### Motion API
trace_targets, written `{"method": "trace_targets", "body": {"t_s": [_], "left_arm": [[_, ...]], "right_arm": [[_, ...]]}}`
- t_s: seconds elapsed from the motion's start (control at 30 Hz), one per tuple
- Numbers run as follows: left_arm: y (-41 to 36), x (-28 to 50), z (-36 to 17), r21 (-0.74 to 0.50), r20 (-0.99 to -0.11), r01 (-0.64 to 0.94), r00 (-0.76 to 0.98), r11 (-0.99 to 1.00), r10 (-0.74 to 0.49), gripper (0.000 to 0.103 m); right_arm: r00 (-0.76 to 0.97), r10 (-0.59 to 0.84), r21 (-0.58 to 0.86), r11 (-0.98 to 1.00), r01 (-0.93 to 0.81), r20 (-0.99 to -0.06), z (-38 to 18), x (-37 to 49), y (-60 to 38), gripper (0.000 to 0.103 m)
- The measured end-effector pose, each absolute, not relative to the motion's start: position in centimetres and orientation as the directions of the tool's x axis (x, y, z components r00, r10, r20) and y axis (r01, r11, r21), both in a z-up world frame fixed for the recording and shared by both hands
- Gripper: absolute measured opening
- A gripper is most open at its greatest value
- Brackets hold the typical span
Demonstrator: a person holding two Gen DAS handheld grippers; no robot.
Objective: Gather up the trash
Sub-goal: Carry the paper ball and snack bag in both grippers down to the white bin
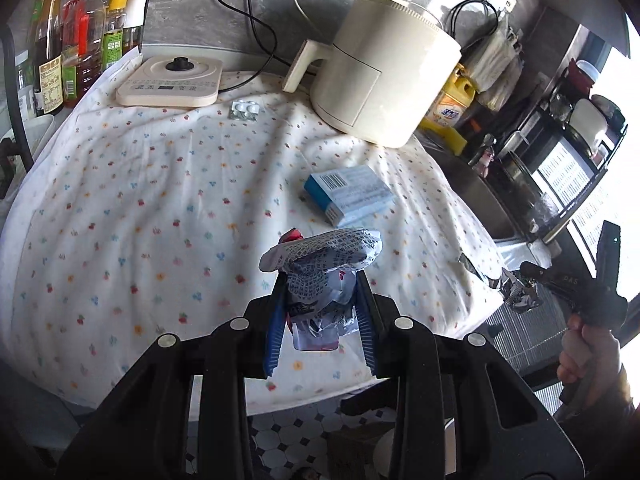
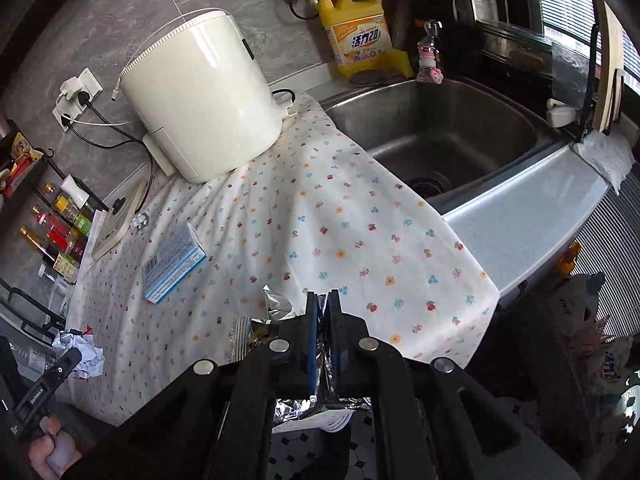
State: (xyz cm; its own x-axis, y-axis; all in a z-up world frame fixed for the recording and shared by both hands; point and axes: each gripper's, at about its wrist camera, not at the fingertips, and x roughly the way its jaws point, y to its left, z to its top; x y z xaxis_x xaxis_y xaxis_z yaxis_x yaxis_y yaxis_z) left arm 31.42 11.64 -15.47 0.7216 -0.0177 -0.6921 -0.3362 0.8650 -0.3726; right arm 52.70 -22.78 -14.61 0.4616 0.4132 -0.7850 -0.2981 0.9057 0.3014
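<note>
In the left wrist view my left gripper (image 1: 322, 284) is shut on a crumpled printed wrapper (image 1: 332, 252), white with small text and red patches, held above the flowered cloth (image 1: 140, 200). In the right wrist view my right gripper (image 2: 323, 300) is shut on a crinkled silver foil wrapper (image 2: 276, 314), whose loose end hangs below the fingers near the cloth's front edge. The same foil wrapper (image 1: 518, 298) shows at the right of the left wrist view. A blue and white carton (image 1: 348, 196) lies flat on the cloth, and a pill blister (image 1: 245, 110) lies farther back.
A cream air fryer (image 2: 200, 96) stands at the back by a steel sink (image 2: 480, 92) and a yellow detergent bottle (image 2: 360, 36). A flat cream cooker base (image 1: 172, 80) and several sauce bottles (image 1: 80, 40) fill the back left. Tiled floor (image 1: 280, 440) lies below the counter edge.
</note>
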Motion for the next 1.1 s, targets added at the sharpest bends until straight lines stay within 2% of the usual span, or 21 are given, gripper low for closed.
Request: {"method": "trace_targets", "body": {"t_s": [0.5, 0.77, 1.1], "left_arm": [[-0.2, 27.6, -17.1, -0.351, -0.727, -0.248, 0.68, 0.903, -0.096, 0.032], [-8.1, 28.5, -18.6, -0.385, -0.722, -0.112, 0.655, 0.916, -0.224, 0.032], [-17.6, 30.7, -21.2, -0.38, -0.766, 0.048, 0.543, 0.924, -0.344, 0.032]], "right_arm": [[0.425, 0.38, 0.318, 0.924, -0.213, -0.821, -18.3, 44.9, -35.0, 0.006], [0.402, 0.315, 0.284, 0.949, -0.136, -0.86, -20.9, 39.4, -42.5, 0.006], [0.331, 0.252, 0.27, 0.963, 0.011, -0.909, -25.9, 34.6, -50.2, 0.006]]}}
